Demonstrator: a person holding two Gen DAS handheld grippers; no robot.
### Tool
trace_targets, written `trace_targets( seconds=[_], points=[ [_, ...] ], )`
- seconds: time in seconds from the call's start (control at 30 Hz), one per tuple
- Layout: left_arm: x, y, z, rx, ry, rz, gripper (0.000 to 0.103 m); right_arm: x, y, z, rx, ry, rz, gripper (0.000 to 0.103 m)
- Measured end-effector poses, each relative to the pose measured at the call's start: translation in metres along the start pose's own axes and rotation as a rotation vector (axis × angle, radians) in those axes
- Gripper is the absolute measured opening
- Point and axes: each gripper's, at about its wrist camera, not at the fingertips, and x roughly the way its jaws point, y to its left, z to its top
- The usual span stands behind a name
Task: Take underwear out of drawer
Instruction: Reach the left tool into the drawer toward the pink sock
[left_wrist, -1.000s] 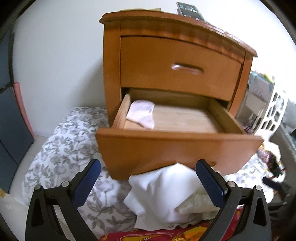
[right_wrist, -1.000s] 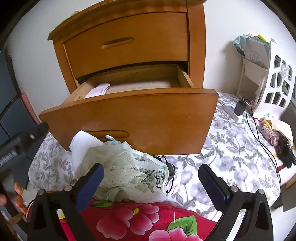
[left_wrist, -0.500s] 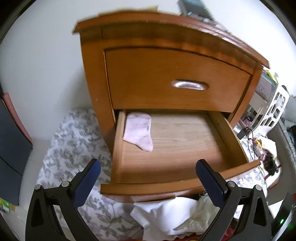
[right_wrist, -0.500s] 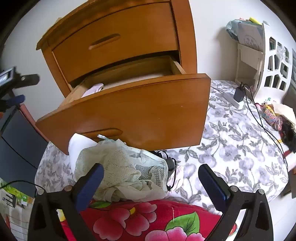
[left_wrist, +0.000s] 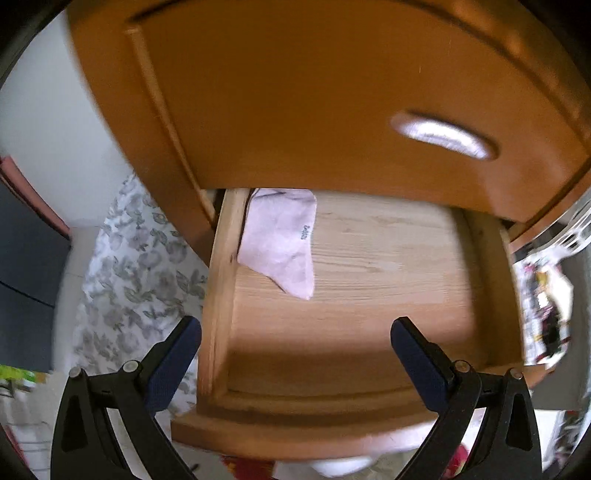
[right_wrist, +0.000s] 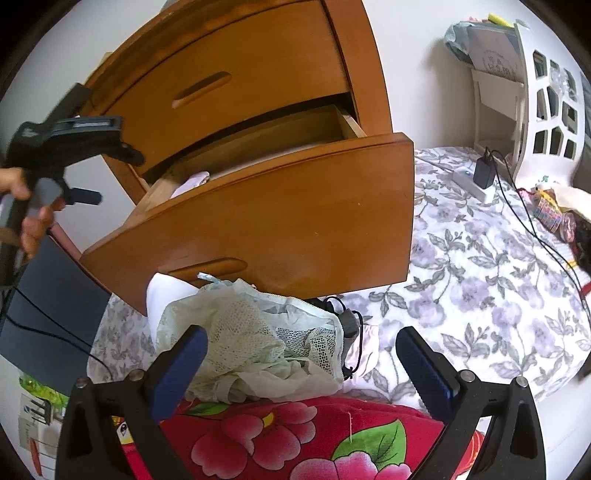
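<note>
White-walled room; grey floral sheet (right_wrist: 480, 295) covers the bed, a red flowered blanket (right_wrist: 295, 439) nearest. Wooden nightstand (right_wrist: 258, 66), lower drawer (left_wrist: 369, 295) pulled out. Pink underwear (left_wrist: 282, 245) lies inside against the drawer's left wall. Left gripper (left_wrist: 295, 332) above the drawer, fingers spread, empty. Right gripper (right_wrist: 301, 345) likewise spread, over a pale lace pile (right_wrist: 251, 339).

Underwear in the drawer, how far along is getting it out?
Done: the drawer stands open. In hand: the open left gripper hovers over it, holding nothing. Left: grasp the pink underwear at its back left and lift it out.
</note>
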Motion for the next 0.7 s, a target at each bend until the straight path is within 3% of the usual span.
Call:
trace_targets(
  seconds=[0.13, 0.27, 0.4, 0.57, 0.7],
  points=[
    [0.024, -0.012, 0.015, 0.045, 0.047, 0.072, 0.099, 0.002, -0.002, 0.0, 0.011, 0.01, 0.017, 0.103],
    [0.047, -0.022, 0.026, 0.094, 0.092, 0.118, 0.087, 0.005, -0.006, 0.001, 0.023, 0.02, 0.032, 0.103],
    [0.07, -0.026, 0.033, 0.105, 0.142, 0.131, 0.071, 0.008, -0.007, 0.0, 0.027, 0.029, 0.049, 0.103],
    [0.091, -0.028, 0.033, 0.114, 0.171, 0.155, 0.068, 0.012, -0.008, 0.001, 0.038, 0.042, 0.07, 0.103],
    [0.102, -0.03, 0.034, 0.127, 0.192, 0.179, 0.058, 0.011, -0.01, 0.001, 0.044, 0.046, 0.082, 0.103]
  ],
)
